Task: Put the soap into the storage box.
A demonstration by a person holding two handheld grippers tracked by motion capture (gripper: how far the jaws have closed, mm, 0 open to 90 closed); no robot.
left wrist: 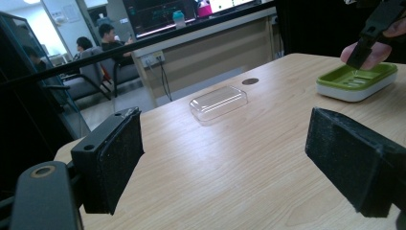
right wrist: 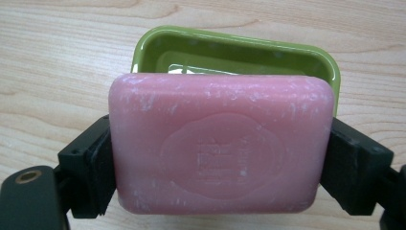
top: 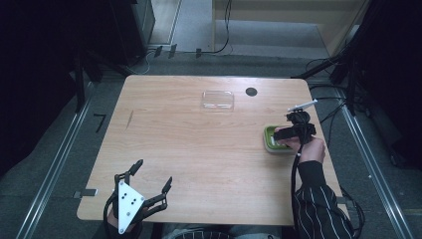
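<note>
Pinching the pink soap [right wrist: 220, 143] between its jaws, right tool [right wrist: 220, 163] above green dish [right wrist: 239, 48].

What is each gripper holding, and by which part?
The right gripper clamps the pink soap bar by its two short ends; the left gripper holds nothing.

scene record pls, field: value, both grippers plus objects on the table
right gripper: shut on pink soap bar, held above the green soap dish
left gripper: open, holding nothing, near front left of table
soap dish: at right edge of table, no soap in it
clear plastic lid: far middle of table, apart from the dish
dark round spot: just right of the lid
</note>
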